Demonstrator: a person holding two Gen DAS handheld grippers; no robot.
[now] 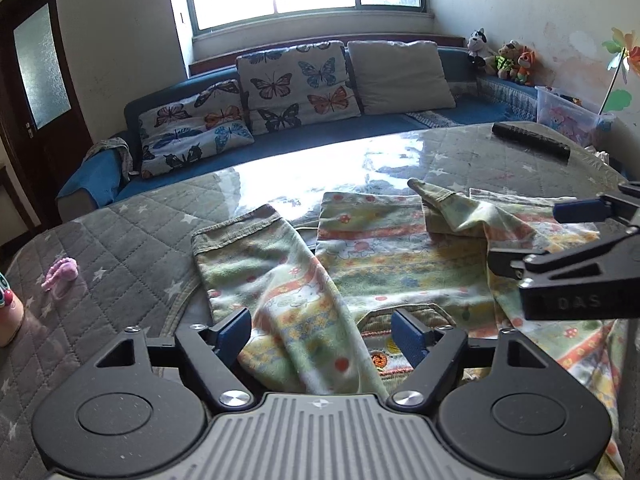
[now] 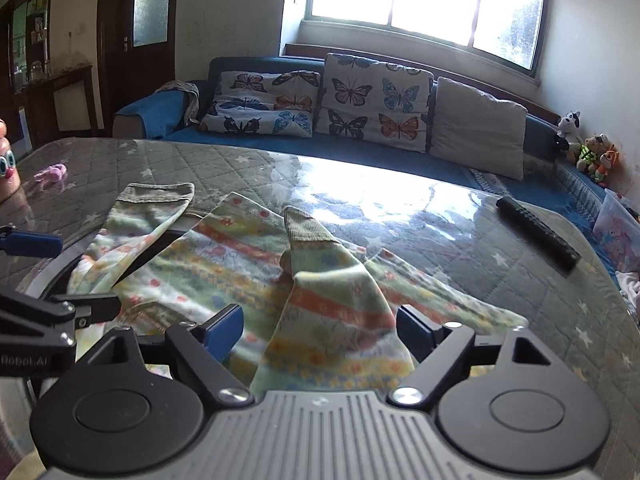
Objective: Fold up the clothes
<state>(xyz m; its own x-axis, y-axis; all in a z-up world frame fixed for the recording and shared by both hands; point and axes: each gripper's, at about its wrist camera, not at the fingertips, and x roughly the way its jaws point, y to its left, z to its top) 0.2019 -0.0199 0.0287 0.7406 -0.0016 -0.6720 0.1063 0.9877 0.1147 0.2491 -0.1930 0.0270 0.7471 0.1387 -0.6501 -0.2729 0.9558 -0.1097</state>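
A child's long-sleeved top [image 1: 380, 256] with pale green, orange and yellow stripes lies spread on the glass-topped table; it also shows in the right wrist view [image 2: 240, 264]. My left gripper [image 1: 322, 338] is open, its blue pads either side of the left sleeve [image 1: 280, 280], which runs between them. My right gripper [image 2: 320, 334] is open around the right sleeve [image 2: 332, 300], whose ribbed cuff [image 2: 304, 224] points away. The right gripper also shows at the right edge of the left wrist view [image 1: 560, 240], and the left gripper at the left edge of the right wrist view [image 2: 48, 276].
A black remote [image 1: 530, 139] lies on the table's far right. A pink toy [image 1: 60, 274] lies at the left, beside a round toy [image 2: 6, 160] with painted eyes. Behind the table [image 1: 120, 240] is a blue sofa [image 1: 280, 148] with butterfly cushions [image 1: 296, 80] and stuffed animals [image 1: 508, 60].
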